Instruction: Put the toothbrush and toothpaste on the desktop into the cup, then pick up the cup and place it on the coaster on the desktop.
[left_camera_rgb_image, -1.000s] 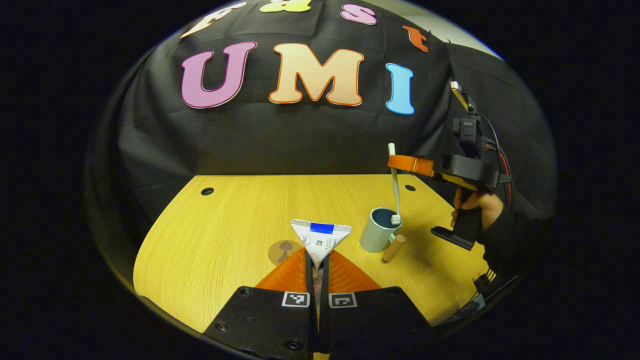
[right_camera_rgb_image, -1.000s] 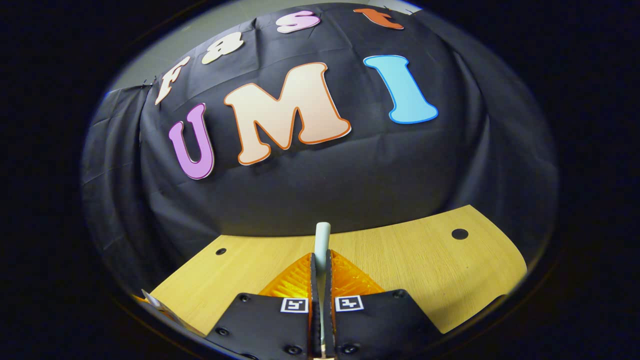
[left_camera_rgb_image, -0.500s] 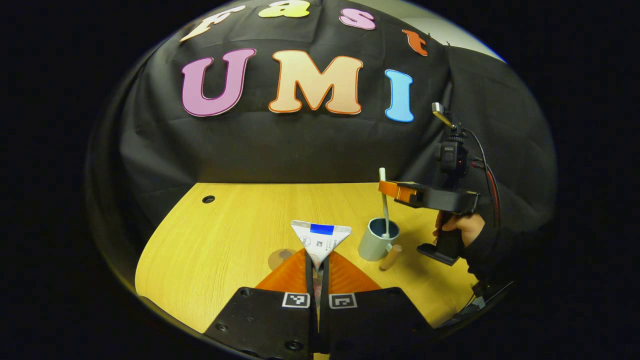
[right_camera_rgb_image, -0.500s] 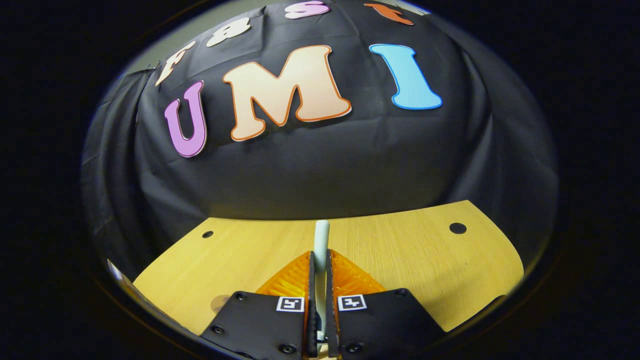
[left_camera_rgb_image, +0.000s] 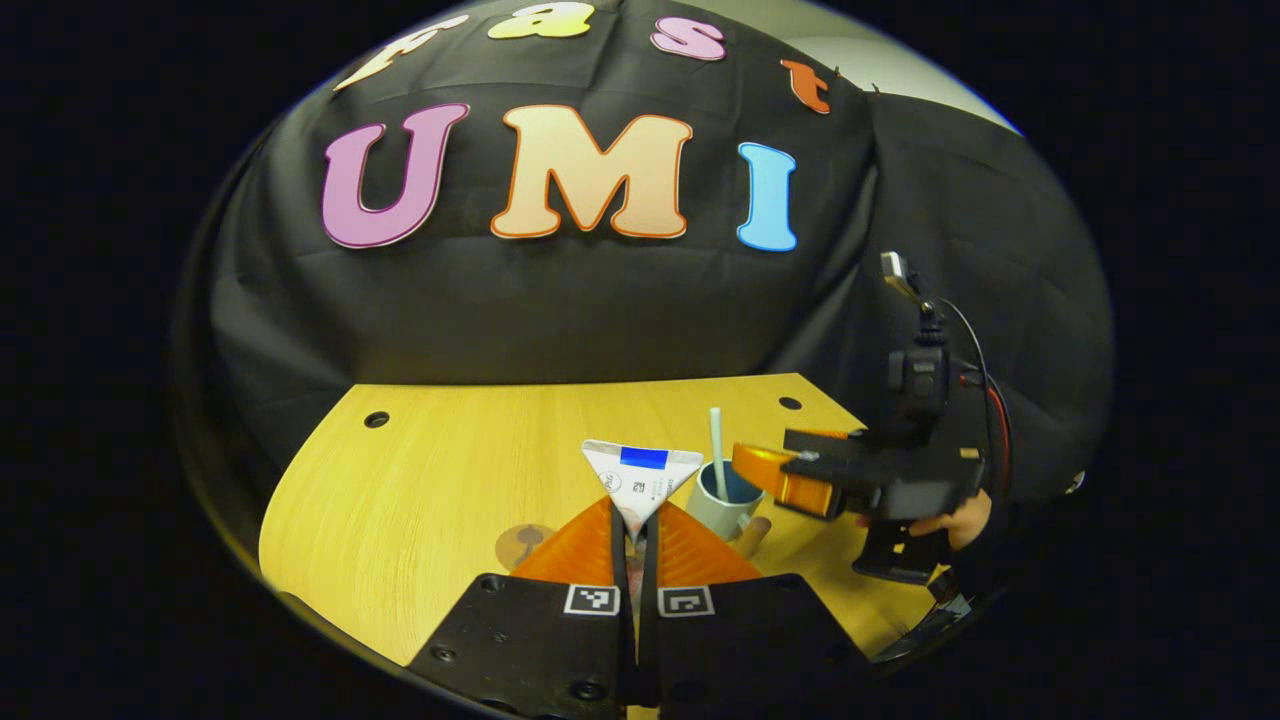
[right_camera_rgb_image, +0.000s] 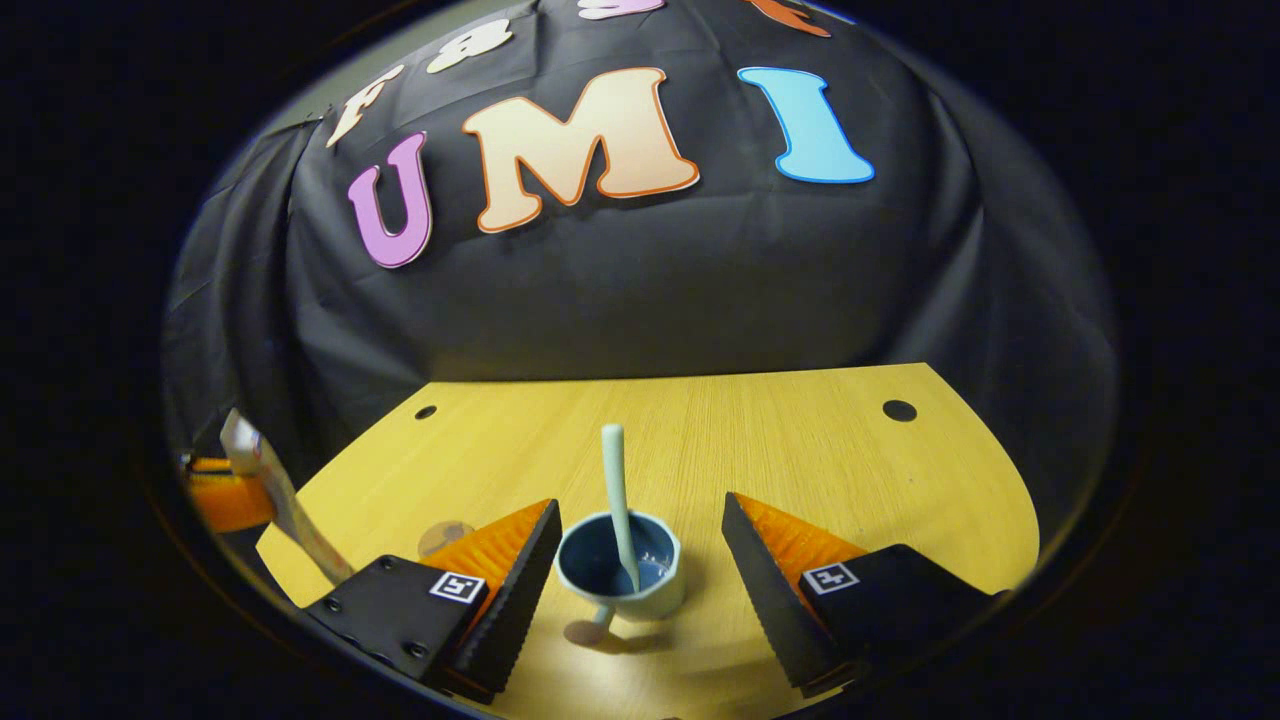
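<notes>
Toothbrush in the cup, toothpaste held up.
In the left gripper view we see our left gripper (left_camera_rgb_image: 634, 530) pinching the toothpaste (left_camera_rgb_image: 641, 481) at lower centre, its print too small to read; in the right gripper view our right gripper (right_camera_rgb_image: 640, 560) is spread around the cup (right_camera_rgb_image: 620, 572) holding the toothbrush (right_camera_rgb_image: 617, 500), coaster (right_camera_rgb_image: 445, 537) lower left.

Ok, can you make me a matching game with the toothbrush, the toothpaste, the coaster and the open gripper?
Things:
1. toothbrush
2. toothpaste
3. coaster
4. right gripper

Where or how:
A. pinched between the left gripper's fingers
B. lying flat on the desk
C. standing in the cup
D. wide open, a finger on each side of the cup

Pairs: 1-C, 2-A, 3-B, 4-D
</notes>
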